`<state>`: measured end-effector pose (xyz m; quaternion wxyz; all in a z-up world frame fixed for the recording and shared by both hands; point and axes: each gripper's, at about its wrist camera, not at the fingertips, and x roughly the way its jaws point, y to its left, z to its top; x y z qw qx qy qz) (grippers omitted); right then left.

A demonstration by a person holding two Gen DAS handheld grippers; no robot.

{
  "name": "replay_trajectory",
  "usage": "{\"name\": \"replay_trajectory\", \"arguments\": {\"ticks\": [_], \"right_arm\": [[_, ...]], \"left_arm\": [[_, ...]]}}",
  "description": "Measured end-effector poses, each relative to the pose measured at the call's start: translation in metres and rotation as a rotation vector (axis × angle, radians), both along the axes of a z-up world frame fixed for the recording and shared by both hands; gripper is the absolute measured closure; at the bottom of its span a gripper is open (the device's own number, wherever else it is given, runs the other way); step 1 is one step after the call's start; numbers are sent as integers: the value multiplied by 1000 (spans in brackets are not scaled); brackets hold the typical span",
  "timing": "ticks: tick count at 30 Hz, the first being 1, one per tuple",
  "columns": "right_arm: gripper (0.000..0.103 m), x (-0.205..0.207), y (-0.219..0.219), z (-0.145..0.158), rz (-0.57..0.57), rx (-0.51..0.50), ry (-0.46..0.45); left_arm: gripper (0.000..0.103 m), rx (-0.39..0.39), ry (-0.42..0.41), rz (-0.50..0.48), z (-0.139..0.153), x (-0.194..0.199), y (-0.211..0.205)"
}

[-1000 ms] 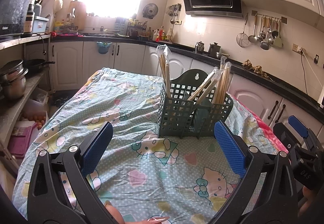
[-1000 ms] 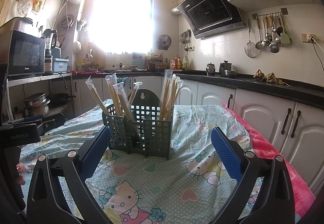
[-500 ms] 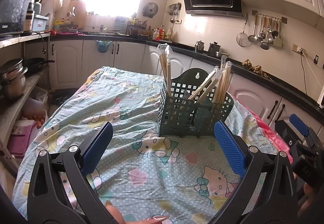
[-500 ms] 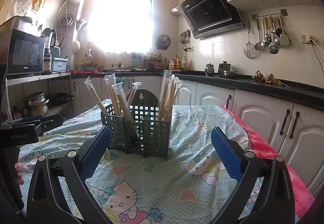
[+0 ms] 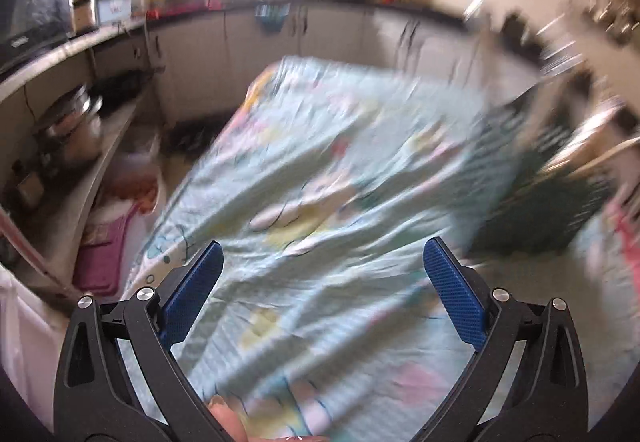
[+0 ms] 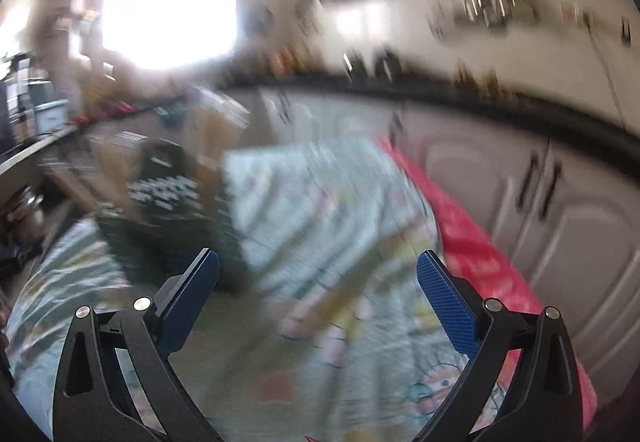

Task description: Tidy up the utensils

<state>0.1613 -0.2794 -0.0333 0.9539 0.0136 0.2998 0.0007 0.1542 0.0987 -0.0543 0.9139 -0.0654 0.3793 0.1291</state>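
Both views are heavily smeared. Left tongs (image 5: 323,274) and right tongs (image 6: 318,282) stand spread wide with nothing between them. The utensil caddy (image 6: 168,202), apparently already loaded with sticks, sits on the patterned cloth (image 5: 320,170), between the two tongs.

Blurred kitchen: bright window (image 6: 168,2), white cabinets (image 6: 560,210), patterned tablecloth (image 5: 320,170)

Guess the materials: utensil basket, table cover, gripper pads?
Utensil basket: likely dark green moulded plastic, judging by its grid of holes; blur hides the finish. Table cover: soft printed fabric, since it wrinkles and drapes over the edge. Pads: blue, matte, finely textured, probably rubber or plastic.
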Motion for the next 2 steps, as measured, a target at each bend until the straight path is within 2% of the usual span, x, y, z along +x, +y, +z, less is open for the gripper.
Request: {"name": "replay_trajectory", "arguments": {"ticks": [2], "right_arm": [[6, 35, -14, -23, -72, -42, 153]], "left_arm": [[11, -16, 50, 24, -20, 19, 10]]}}
